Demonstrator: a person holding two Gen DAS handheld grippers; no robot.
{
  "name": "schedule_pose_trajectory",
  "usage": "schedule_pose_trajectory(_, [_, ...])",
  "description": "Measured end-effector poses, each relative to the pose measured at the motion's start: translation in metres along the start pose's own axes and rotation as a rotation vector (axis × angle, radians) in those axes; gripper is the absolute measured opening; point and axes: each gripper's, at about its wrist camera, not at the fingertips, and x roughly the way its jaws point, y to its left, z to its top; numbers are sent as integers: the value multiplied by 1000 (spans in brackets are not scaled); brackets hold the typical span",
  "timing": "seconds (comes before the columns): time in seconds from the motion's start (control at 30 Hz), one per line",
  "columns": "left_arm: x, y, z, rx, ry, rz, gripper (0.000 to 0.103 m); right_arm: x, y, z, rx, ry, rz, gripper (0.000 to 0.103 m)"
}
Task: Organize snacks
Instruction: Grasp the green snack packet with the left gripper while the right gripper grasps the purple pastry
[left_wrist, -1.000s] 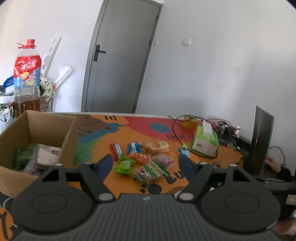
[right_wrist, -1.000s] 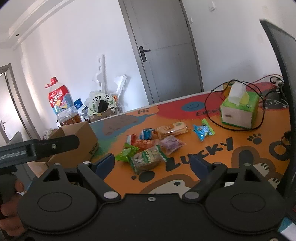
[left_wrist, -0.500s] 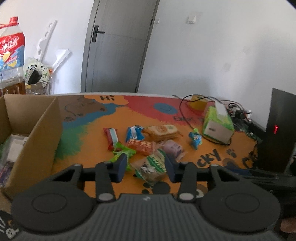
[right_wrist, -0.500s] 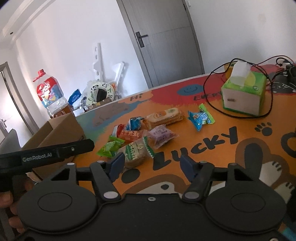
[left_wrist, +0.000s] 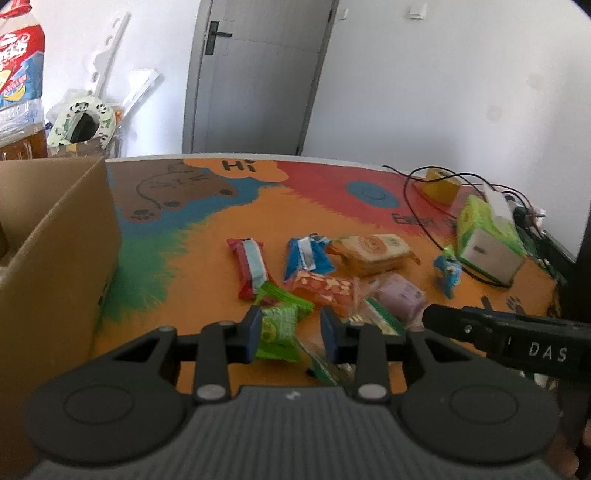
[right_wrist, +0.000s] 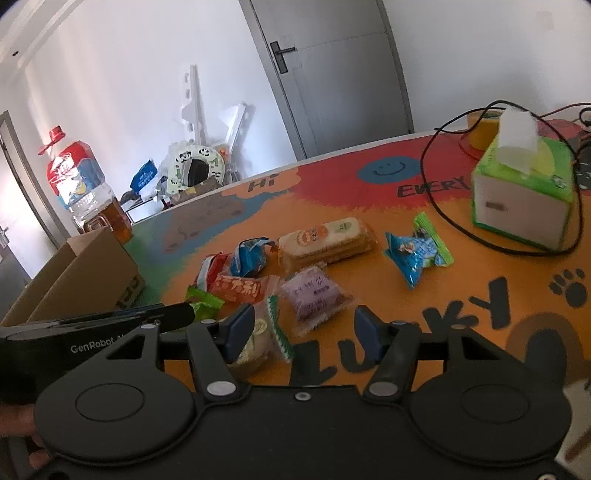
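Note:
Several wrapped snacks lie in a pile on the colourful table mat (left_wrist: 221, 229). My left gripper (left_wrist: 291, 334) is open with its jaws around a green snack packet (left_wrist: 279, 328); the left finger touches it. A red bar (left_wrist: 249, 267), a blue packet (left_wrist: 306, 254), an orange packet (left_wrist: 325, 288), a biscuit pack (left_wrist: 373, 251) and a purple packet (left_wrist: 400, 295) lie beyond. My right gripper (right_wrist: 301, 332) is open above a purple packet (right_wrist: 314, 293) and a green-edged cookie pack (right_wrist: 264, 339). A cardboard box (left_wrist: 55, 266) stands at the left.
A green tissue box (right_wrist: 524, 199) with a black cable (right_wrist: 443, 206) looped around it stands at the right. A blue-green packet (right_wrist: 417, 256) lies apart from the pile. A large oil bottle (right_wrist: 85, 188) stands behind the box. A dark monitor edge (left_wrist: 583, 236) is at far right.
Both grippers have moved forward and down toward the snack pile. The left jaws have narrowed and now straddle the green packet. The right jaws have also narrowed somewhat.

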Motion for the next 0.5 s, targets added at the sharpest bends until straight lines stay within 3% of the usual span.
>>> schedule_pose_trajectory(0.5, [33,1,-1,23,30,45,33,42,-5,15,-31,42,-18,60])
